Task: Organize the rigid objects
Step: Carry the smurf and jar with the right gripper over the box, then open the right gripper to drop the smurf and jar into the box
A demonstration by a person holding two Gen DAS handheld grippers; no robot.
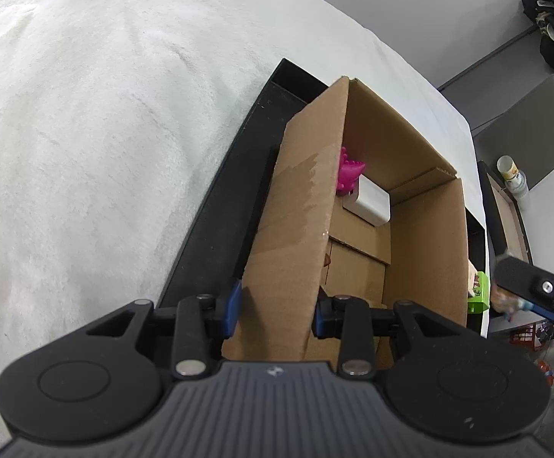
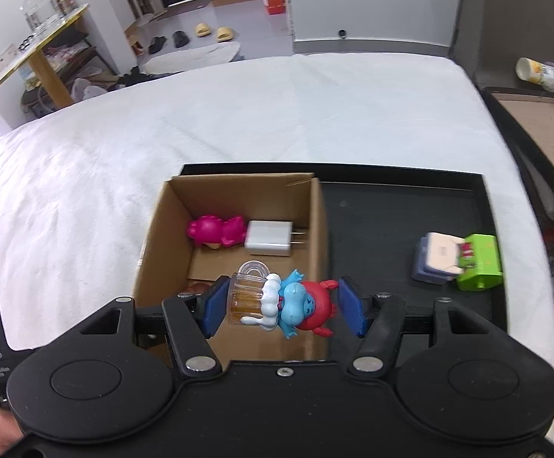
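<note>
Jaws of right gripper (image 2: 282,305) pinch glossy plastic figurine (image 2: 292,305) above cardboard box (image 2: 235,236).

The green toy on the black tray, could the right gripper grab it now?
Probably not yet. The right gripper has a blue figure with a mug between its fingers, over the cardboard box. The green toy sits uncovered, though.
</note>
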